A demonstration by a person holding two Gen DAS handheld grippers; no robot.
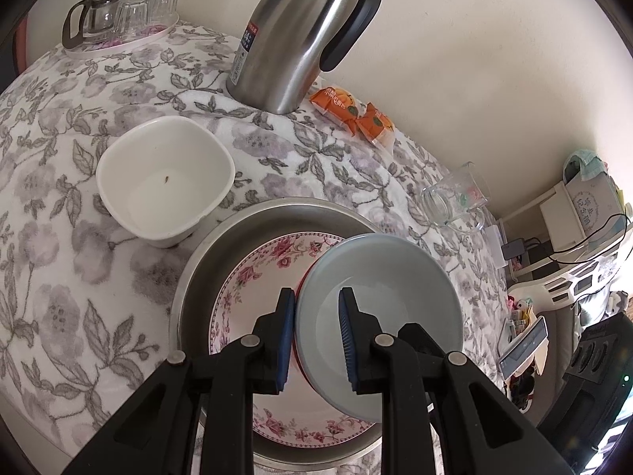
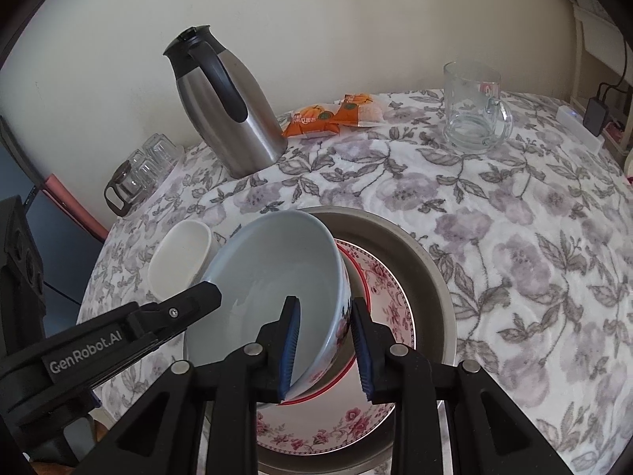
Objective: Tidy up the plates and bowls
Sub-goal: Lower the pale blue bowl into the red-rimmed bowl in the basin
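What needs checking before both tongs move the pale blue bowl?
1. Left tongs straddle the pale blue ceramic bowl's rim: ok.
2. Right tongs straddle the opposite wall: ok.
3. Pads pressing firmly: cannot tell.
4. Bowl level: not ok, tilted over the floral plate.
5. Round steel tray holds the plate: ok.
6. White square bowl apart from the tray: ok.

The floral-clothed bench (image 2: 514,237) carries a steel basin (image 2: 431,277) at its near edge, a white bowl (image 1: 166,178), flask (image 2: 233,114), snack packets (image 2: 332,116), mug (image 2: 472,109) and glassware tray (image 1: 118,41).
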